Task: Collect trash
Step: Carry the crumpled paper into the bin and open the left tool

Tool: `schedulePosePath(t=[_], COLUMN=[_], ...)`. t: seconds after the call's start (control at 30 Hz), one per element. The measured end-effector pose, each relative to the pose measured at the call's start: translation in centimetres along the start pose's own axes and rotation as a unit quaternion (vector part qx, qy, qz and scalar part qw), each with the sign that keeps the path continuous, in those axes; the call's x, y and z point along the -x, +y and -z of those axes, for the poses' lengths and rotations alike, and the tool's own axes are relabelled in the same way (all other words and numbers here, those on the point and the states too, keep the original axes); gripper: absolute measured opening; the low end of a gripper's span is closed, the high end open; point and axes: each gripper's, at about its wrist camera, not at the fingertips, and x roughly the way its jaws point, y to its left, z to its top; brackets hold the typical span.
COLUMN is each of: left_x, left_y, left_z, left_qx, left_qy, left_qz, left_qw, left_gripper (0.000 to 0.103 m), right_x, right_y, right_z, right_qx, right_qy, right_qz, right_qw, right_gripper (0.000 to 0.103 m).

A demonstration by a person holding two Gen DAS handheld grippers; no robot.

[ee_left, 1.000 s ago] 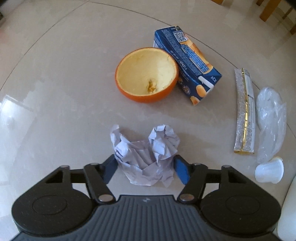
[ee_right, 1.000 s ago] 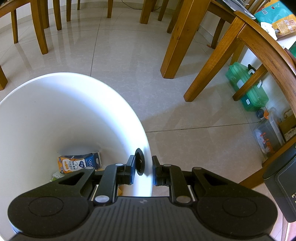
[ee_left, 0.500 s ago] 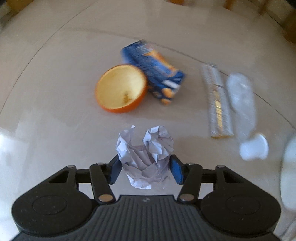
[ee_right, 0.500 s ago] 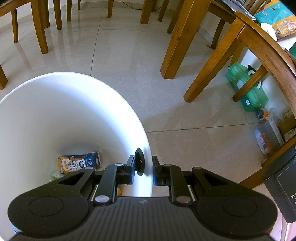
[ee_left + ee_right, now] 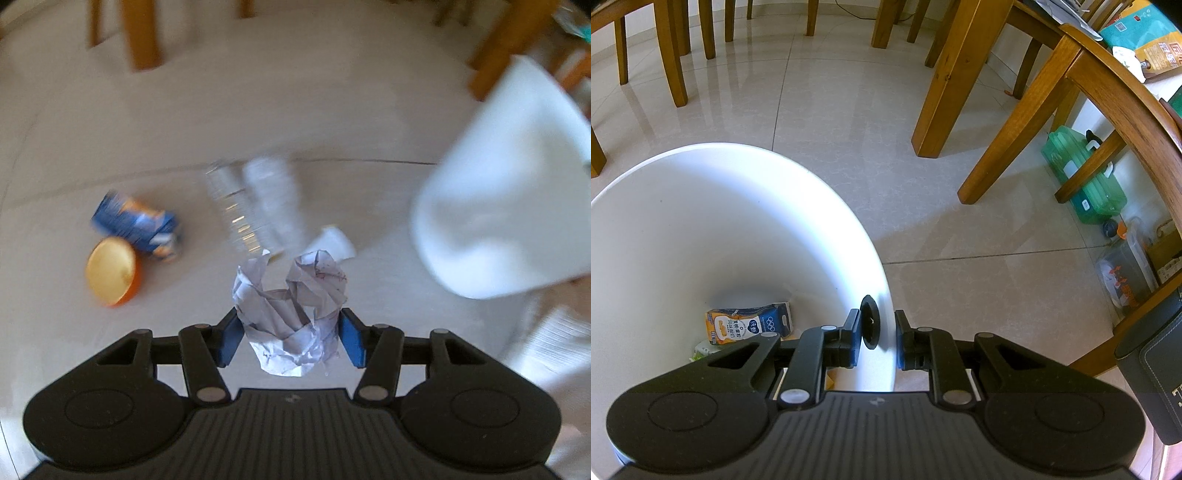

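Note:
My left gripper (image 5: 290, 334) is shut on a crumpled ball of white paper (image 5: 291, 299), held up above the pale floor. Below it lie half an orange peel (image 5: 110, 271), a blue juice carton (image 5: 138, 225), a silver wrapper (image 5: 231, 214), a clear plastic bag (image 5: 275, 201) and a small white cup (image 5: 332, 243), all blurred. The white trash bin (image 5: 506, 199) shows at the right. In the right wrist view my right gripper (image 5: 877, 334) is shut on the rim of the white trash bin (image 5: 713, 229). A milk carton (image 5: 750, 325) lies at the bin's bottom.
Wooden chair and table legs (image 5: 943, 85) stand on the tiled floor around the bin. A green plastic container (image 5: 1084, 181) and other boxes sit at the right under a table. A dark leather-covered box (image 5: 1154, 373) is at the right edge.
The left gripper closed on the paper ball and lifted it off the floor, rolling so the trash swung left and the white bin came into view. The right gripper has not moved.

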Motion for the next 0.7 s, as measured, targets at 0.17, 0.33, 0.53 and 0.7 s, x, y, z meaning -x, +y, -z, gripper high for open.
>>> schedulePosePath(t=[0.17,0.33,0.53,0.7], left_x=[3.1,6.8,8.5,7.2], left_y=[-5.6,-10.7,-16.9,-20.7], left_z=[-4.2,-7.7,-10.5,-12.1], left_qx=[-0.097,-0.182,-0.248,-0.265], left_qy=[-0.008,-0.043,-0.077,-0.087], left_qz=[0.063,0.083,0.116,0.141], left_qw=[0.9933,0.9788,0.9587,0.9500], left_gripper=[0.055,0.055,0.055,0.055], right_x=[0.0,0.0,0.0,-0.1], right_y=[0.0,0.0,-0.1,-0.1], right_z=[0.0,0.0,0.0,0.0], right_qx=[0.001,0.001,0.002,0.001], right_qy=[0.000,0.000,0.000,0.000], right_qz=[0.000,0.000,0.000,0.000], right_qw=[1.000,1.000,1.000,1.000], right_gripper=[0.021,0.021,0.021,0.021])
